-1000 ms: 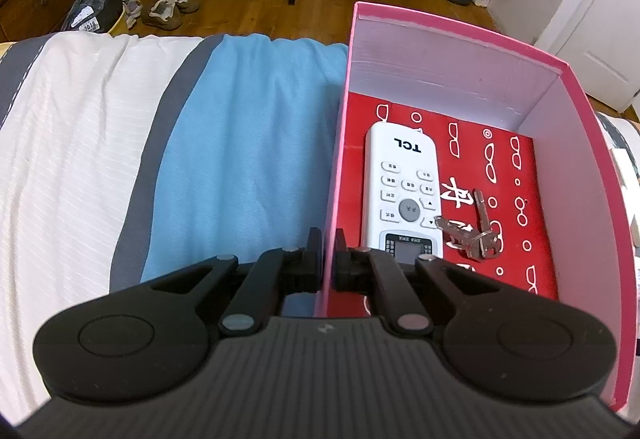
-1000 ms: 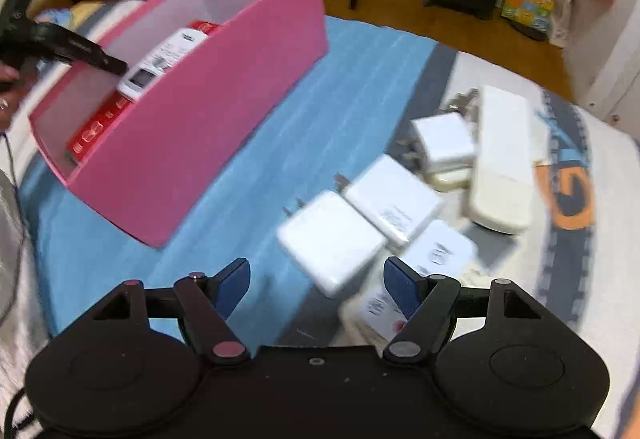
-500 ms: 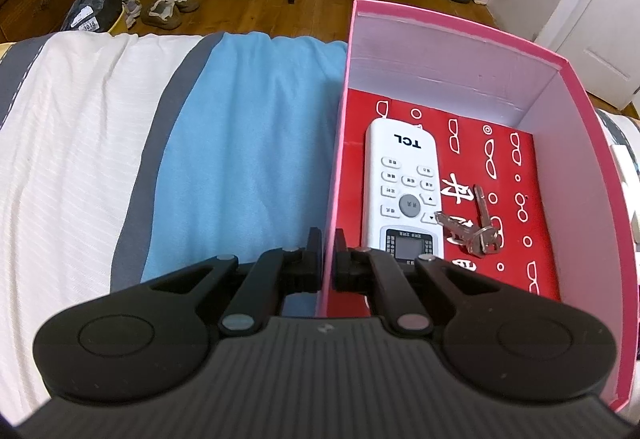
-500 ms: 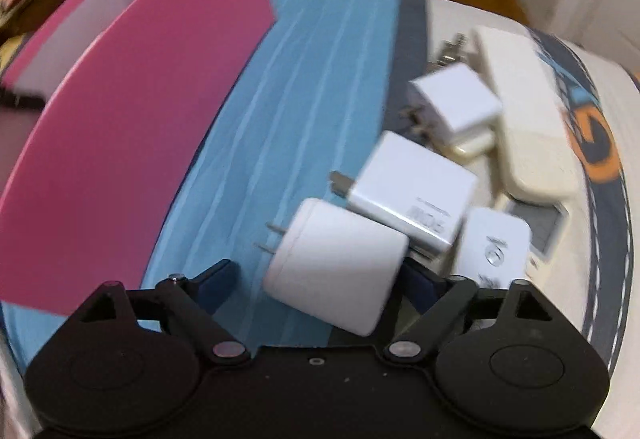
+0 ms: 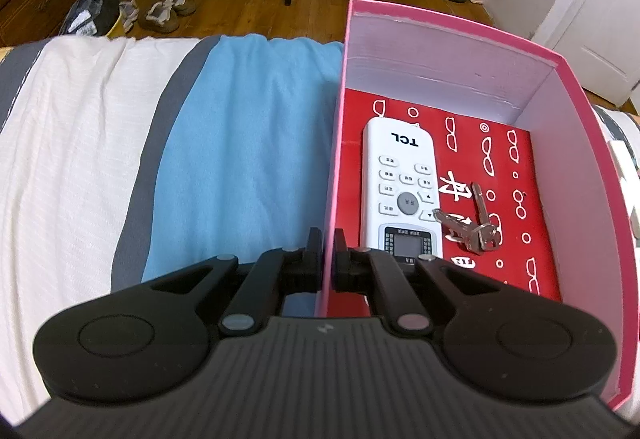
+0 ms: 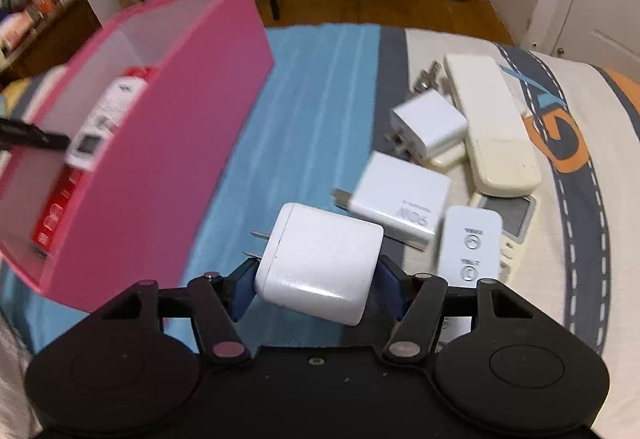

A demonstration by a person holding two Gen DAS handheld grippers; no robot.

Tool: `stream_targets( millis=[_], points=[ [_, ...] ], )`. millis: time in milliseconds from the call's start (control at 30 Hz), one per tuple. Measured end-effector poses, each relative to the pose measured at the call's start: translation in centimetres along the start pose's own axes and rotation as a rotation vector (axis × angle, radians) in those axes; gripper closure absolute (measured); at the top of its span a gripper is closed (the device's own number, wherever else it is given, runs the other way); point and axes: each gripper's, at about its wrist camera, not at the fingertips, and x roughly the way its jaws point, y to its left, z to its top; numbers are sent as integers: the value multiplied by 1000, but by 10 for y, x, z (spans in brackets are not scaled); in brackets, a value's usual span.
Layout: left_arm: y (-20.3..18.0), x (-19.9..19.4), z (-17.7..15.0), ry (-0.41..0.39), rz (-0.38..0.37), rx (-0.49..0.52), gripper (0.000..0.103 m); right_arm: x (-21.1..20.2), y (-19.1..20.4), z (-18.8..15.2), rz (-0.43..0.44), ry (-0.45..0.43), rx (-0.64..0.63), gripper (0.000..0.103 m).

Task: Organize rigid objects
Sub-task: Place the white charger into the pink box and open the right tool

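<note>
Clamped in my right gripper is the white charger, lifted off the bed, prongs pointing to ten o'clock along its long axis. At two o'clock lie more chargers and a cream remote. My left gripper pinches the pink box wall; inside it, the TCL remote runs twelve to six, keys beside it at three o'clock.
</note>
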Motion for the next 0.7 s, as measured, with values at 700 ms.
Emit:
stream_targets(
  millis=[700],
  points=[
    [6,-1,-1,8,-35,-8,99,-60,108,60,156,-168,-142,36]
  ],
)
